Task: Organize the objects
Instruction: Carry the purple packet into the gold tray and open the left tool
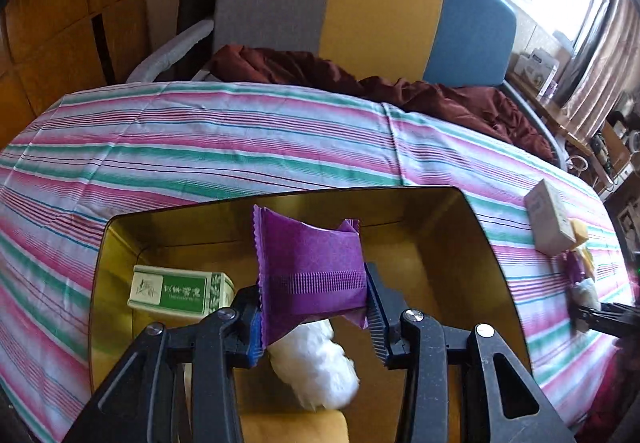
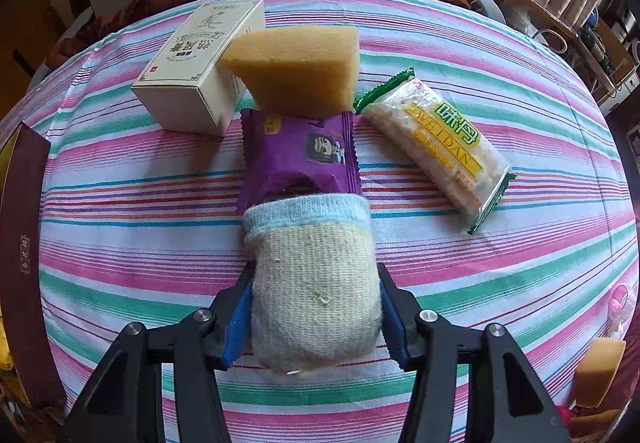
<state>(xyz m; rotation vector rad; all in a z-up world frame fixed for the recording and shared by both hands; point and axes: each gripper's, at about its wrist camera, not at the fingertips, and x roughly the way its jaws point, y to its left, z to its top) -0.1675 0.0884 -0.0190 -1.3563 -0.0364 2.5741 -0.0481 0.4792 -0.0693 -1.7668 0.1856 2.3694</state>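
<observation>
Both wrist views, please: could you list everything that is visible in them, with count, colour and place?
Gold box: one, on the striped cloth.
Green carton: one, inside the gold box.
White fluffy item: one, inside the gold box.
Purple packet: one, between the left gripper's pads.
Second purple packet: one, on the cloth.
White carton: one, on the cloth.
Yellow sponge wedge: one, behind the second purple packet.
Rice-cracker packet: one, white and green, on the cloth.
Knitted sock: one, cream with blue cuff, in the right gripper.
Left gripper: black, over the box.
Right gripper: black.
</observation>
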